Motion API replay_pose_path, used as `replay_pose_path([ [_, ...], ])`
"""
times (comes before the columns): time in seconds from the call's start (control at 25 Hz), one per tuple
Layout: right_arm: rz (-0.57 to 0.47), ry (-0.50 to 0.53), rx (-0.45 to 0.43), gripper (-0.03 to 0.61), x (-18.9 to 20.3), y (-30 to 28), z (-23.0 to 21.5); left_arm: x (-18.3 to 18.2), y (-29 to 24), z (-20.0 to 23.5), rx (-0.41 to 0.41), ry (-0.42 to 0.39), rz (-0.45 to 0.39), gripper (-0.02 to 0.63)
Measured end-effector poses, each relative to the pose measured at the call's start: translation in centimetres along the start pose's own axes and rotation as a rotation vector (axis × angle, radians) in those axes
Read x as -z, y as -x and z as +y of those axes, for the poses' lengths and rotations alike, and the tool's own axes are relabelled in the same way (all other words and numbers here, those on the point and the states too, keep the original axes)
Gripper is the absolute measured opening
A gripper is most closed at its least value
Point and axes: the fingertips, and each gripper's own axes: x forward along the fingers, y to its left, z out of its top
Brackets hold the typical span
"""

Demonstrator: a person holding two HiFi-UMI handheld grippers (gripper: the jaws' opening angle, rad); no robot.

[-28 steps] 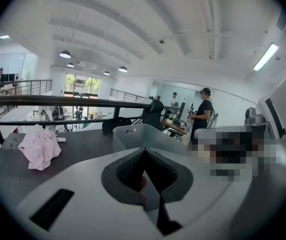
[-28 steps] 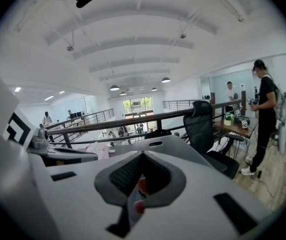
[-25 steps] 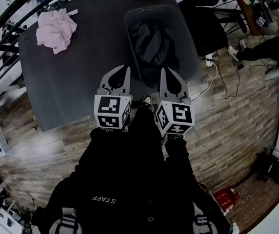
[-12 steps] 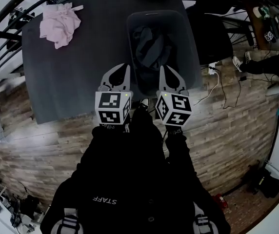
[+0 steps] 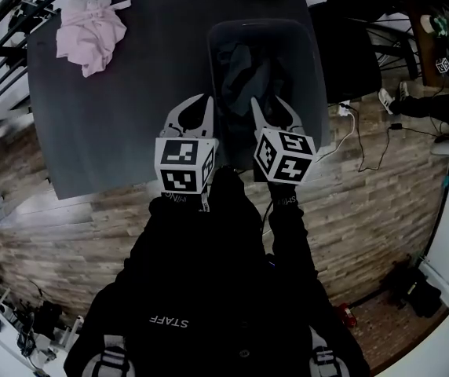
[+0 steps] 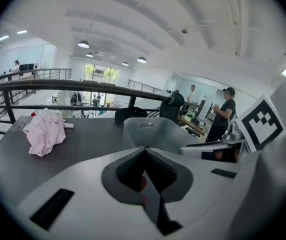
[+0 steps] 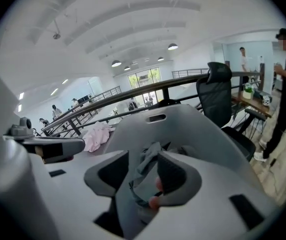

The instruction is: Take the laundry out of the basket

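With grey laundry [image 5: 246, 73] seen heaped in the basket [image 5: 309, 63] at 12 o'clock on the counter [image 5: 130, 100], the right hand-held gripper [image 5: 271, 108], jaws opening and empty, should be lowered onto a top fold; the left hand-held gripper [image 5: 198, 107] is clenched, empty.

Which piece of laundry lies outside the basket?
The pink garment, crumpled on the table; the grey clothes lie inside the basket.

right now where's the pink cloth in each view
Head view: pink cloth at the top left, on the dark table.
Left gripper view: pink cloth at the left.
Right gripper view: pink cloth left of centre, small.
Shared landmark: the grey basket, right of the cloth in each.
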Motion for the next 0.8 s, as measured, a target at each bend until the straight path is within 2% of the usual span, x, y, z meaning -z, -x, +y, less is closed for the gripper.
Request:
replay_pose_path([
  [0.16, 0.040, -0.040, -0.023, 0.265, 0.2, -2.2, -0.7, -0.5, -1.0, 0.7, 0.004, 0.004, 0.012, 0.002],
  [0.36, 0.080, -0.039, -0.015, 0.294, 0.8, -3.9, -1.4, -0.5, -2.0, 1.4, 0.001, 0.010, 0.029, 0.002],
  [0.8, 0.221, -0.082, 0.013, 0.400, 4.3, -8.0, -4.3, 0.5, -4.0, 2.8, -0.020, 0.034, 0.076, 0.002],
])
